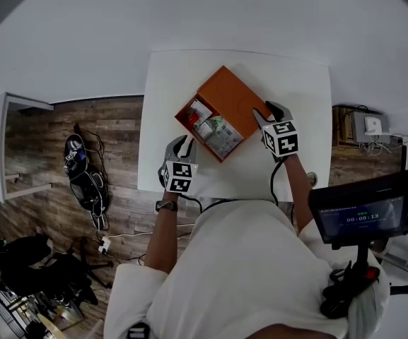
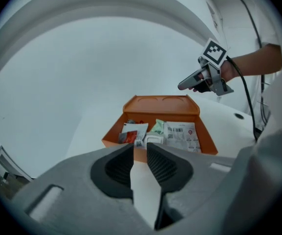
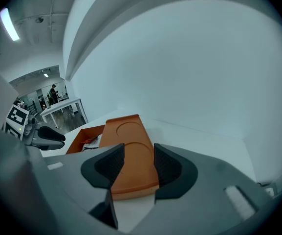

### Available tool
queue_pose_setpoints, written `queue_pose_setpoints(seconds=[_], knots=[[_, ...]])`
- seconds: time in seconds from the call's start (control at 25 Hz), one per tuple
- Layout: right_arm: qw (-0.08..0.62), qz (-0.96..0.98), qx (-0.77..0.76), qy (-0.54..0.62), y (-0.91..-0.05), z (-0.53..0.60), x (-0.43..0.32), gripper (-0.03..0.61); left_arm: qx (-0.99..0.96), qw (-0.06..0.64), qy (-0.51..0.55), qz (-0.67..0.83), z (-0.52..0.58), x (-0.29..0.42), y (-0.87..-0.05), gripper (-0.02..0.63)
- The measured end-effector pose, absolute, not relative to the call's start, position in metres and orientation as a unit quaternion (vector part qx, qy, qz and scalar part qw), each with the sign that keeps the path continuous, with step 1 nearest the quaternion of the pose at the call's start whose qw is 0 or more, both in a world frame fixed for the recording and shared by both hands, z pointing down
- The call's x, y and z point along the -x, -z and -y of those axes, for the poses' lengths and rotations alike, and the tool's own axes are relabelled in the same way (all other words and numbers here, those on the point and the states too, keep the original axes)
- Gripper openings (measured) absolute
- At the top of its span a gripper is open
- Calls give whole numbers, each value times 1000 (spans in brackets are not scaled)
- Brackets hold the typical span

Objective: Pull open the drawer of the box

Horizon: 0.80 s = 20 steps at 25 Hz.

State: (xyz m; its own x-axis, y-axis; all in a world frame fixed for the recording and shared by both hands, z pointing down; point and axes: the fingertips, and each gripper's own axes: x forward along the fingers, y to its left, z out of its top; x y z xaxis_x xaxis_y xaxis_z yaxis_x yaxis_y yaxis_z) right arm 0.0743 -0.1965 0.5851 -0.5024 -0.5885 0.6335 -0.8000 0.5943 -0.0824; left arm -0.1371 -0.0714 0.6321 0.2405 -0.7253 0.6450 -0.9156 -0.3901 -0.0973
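Got an orange box (image 1: 233, 96) sitting around the middle of the white desk (image 1: 302, 83), with its drawer (image 2: 207, 140) already slid well out toward the near left corner and stuffed with little packets (image 2: 182, 133). Looks basically done to me, so probably just the backing-off bit left. Seeing the left claw (image 2: 140, 148) spread with nothing in it, hovering just off the drawer's front by the desk's near edge, not touching. Same deal with the right claw (image 3: 139, 151): spread, hanging at the box's right-hand end, with the orange top showing through the gap but apparently not pinched. If wanting a bit more travel anyway: pin the outer shell down with the right claw first, to stop the whole thing skating across the desk (looks pretty light). Then grab the drawer's front wall with the left and pull straight along the slide line, not sideways or upward. Go slow near the end, so as not to yank the drawer clean out and dump the packets. Otherwise just lift both claws clear without clipping that front wall.
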Motion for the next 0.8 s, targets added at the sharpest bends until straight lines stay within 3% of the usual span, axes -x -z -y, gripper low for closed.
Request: queue_pose_setpoints(seconds=[0.36,0.8], knots=[[223,856,-453,-113,-483,117,-74,141,-799,84,-199,561,65,113,-508,40],[193,849,-483,-97,-440,121,-90,92,-821,18,-144,552,101,88,-438,6]])
